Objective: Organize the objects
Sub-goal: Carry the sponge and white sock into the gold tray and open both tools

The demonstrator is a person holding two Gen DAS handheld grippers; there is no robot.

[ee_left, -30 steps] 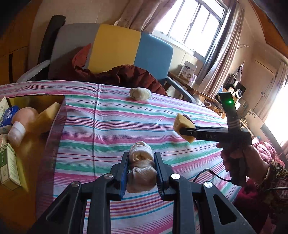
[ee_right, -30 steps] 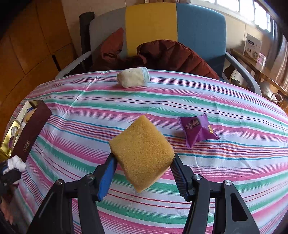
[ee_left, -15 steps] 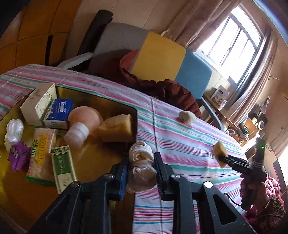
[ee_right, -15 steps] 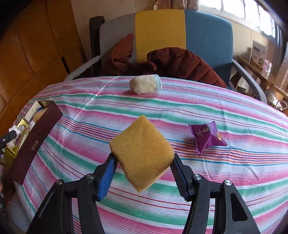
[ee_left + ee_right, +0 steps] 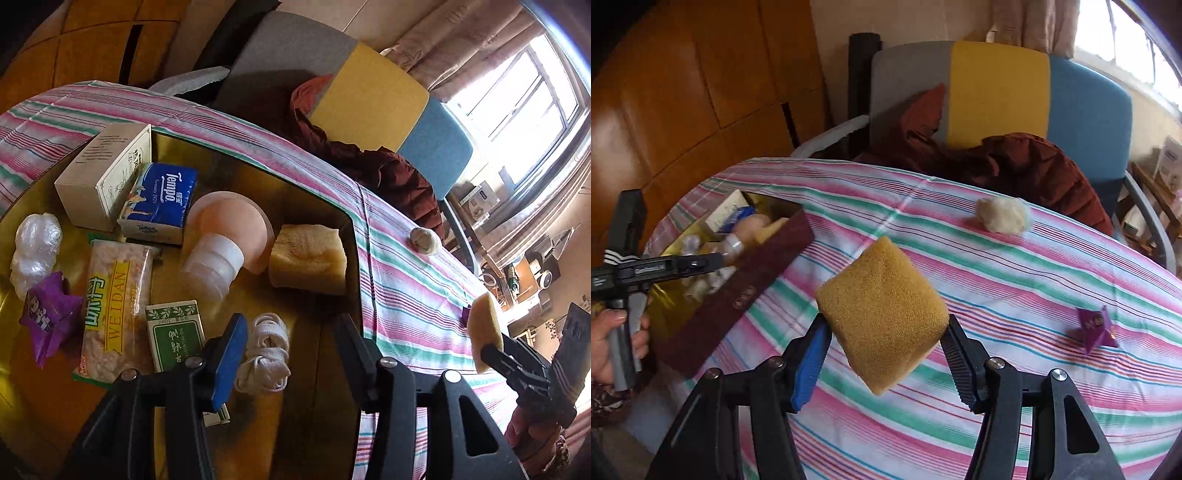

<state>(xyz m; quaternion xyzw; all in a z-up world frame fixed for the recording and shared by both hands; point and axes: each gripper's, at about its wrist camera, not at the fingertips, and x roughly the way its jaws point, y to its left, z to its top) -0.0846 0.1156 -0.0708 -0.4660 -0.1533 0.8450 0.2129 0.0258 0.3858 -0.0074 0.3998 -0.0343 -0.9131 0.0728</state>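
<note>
Two grippers tracked | left gripper (image 5: 291, 354) now spread wide over box (image 5: 354, 258), rolled sock (image 5: 264, 352) just released inside, beside green carton (image 5: 175, 338) | right gripper (image 5: 882, 354) clamped on sponge (image 5: 882, 317), above tablecloth (image 5: 1015, 280) | sponge judged next for box

Left wrist view looks steeply down, close over the box (image 5: 258, 177); right wrist view faces across the table (image 5: 997, 266), sharing that box (image 5: 738, 295).

Grey, yellow and blue armchair (image 5: 997, 96), orange wood-panelled wall (image 5: 683, 92), sunlit window (image 5: 517, 110), beige curtains (image 5: 461, 40)
</note>
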